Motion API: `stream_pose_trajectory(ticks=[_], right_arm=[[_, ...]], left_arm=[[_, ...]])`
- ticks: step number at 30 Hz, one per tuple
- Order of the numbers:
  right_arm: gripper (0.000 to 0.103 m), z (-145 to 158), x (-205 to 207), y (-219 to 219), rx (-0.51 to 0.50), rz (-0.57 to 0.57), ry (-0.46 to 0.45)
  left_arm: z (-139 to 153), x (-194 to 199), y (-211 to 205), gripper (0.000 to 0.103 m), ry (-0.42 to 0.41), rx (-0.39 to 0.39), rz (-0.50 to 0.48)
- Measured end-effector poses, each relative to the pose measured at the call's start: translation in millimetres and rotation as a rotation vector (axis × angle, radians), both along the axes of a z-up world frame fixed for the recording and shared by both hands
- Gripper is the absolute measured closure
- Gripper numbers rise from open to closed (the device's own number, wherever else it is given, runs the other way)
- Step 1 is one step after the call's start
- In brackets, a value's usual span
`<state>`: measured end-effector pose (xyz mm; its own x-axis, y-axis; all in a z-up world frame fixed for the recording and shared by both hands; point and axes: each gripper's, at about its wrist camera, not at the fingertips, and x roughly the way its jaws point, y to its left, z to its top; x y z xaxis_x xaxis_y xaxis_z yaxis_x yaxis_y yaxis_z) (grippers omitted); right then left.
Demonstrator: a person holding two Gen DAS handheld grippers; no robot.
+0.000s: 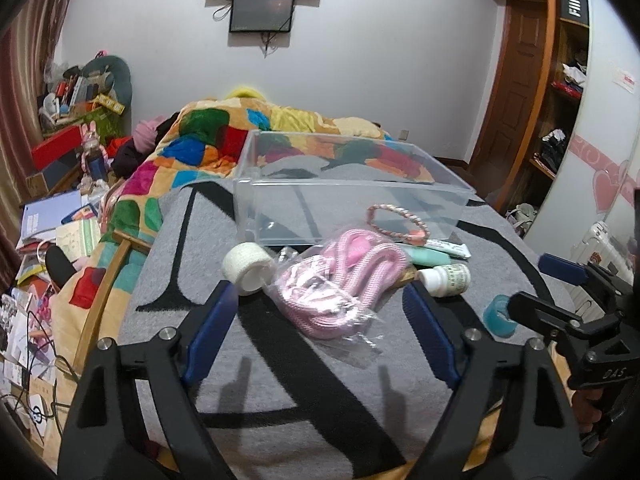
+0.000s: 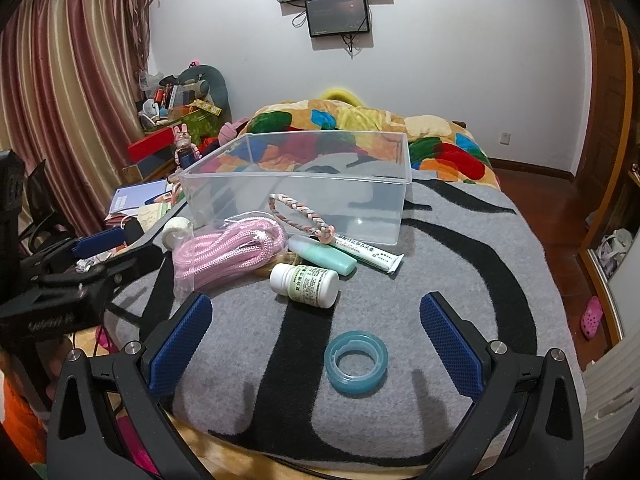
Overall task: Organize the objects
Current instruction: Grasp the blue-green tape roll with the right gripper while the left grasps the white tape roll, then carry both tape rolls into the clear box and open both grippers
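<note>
Here we are over the grey felt mat with bold black strokes [image 2: 440, 264], spread on the bed, and both tools hover above it with nothing in their grasp. The left gripper [image 1: 320, 324] has its blue-padded jaws spread wide, framing the pink braided rope in its clear plastic bag [image 1: 340, 280], which lies on the mat just ahead of the fingertips. To the left of that bag sits the white roll of gauze tape [image 1: 249, 267], on its side, touching the bag's edge. The right gripper [image 2: 316, 340] is spread wide too, and between its blue pads [image 2: 182, 344] lies the teal ring of tape [image 2: 356, 361], flat on the mat and clear of either pad. Just beyond it the small white pill bottle with a green label [image 2: 306, 285] lies tipped over, near the mint-green squeeze tube [image 2: 324, 255] and the white ointment tube with green print [image 2: 370, 254]; the two tubes lie side by side, touching. The pink-and-white braided loop bracelet [image 2: 298, 216] leans against the front wall of the clear rectangular plastic bin [image 2: 360, 152], which stands upright at the far side of the mat, and I see nothing in it. Behind the bin lies the bright patchwork blanket [image 2: 440, 148]. In the left view the right gripper comes in from the right edge, its tip just beside the teal ring.
</note>
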<state>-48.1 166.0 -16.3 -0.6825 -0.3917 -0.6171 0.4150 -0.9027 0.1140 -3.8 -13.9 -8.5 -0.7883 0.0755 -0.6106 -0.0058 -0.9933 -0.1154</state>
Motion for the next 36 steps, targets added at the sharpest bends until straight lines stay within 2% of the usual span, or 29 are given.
stream_pose_trajectory(ticks=[3, 8, 10, 16, 17, 21, 22, 29, 36], right_arm=[[0.007, -3, -1, 5, 0.011, -0.004, -0.004], [0.022, -20, -8, 18, 0.034, -0.023, -0.057], [0.029, -27, -12, 24, 0.032, -0.031, -0.089], [0.05, -42, -23, 30, 0.013, -0.021, -0.164], [0.052, -44, -23, 29, 0.014, -0.017, -0.168], [0.064, -46, -22, 26, 0.024, -0.004, -0.165], [0.066, -46, -22, 26, 0.024, 0.001, -0.166], [0.066, -39, -22, 29, 0.004, -0.006, -0.137], [0.066, -4, -36, 32, -0.031, -0.019, -0.056]], left_arm=[[-2, -3, -12, 0.022, -0.013, 0.009, 0.024], [-8, -17, -37, 0.027, -0.045, -0.025, 0.065], [-12, -27, -47, 0.036, -0.072, -0.029, 0.072], [-33, -59, -63, 0.055, -0.159, 0.014, 0.033], [-36, -62, -63, 0.057, -0.164, 0.021, 0.026], [-41, -68, -56, 0.077, -0.174, 0.028, 0.008], [-41, -69, -54, 0.079, -0.171, 0.027, 0.011], [-23, -56, -55, 0.079, -0.106, 0.011, 0.041], [18, -54, -52, 0.08, -0.019, -0.002, 0.037]])
